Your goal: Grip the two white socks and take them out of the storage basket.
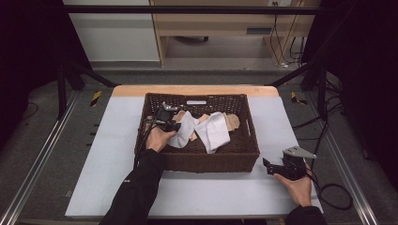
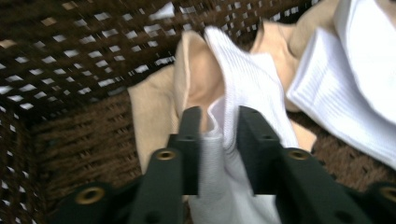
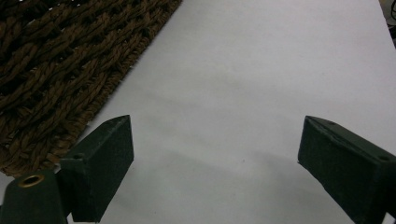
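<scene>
1 wicker basket (image 1: pixel 197 161), desk centre, holding white and beige cloths. Left gripper (image 2: pixel 219 123) clamps 1 white cloth (image 2: pixel 247 88), probably a sock; lifting out likely follows. Right gripper (image 3: pixel 215 154) wide, idle near front right corner.

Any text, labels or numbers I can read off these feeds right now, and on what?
None can be read.
White tag on the far wall of the basket: white patch, too small to tell whether it bears print.
Small white mark on the left sleeve: too small and blurred to read.
</scene>
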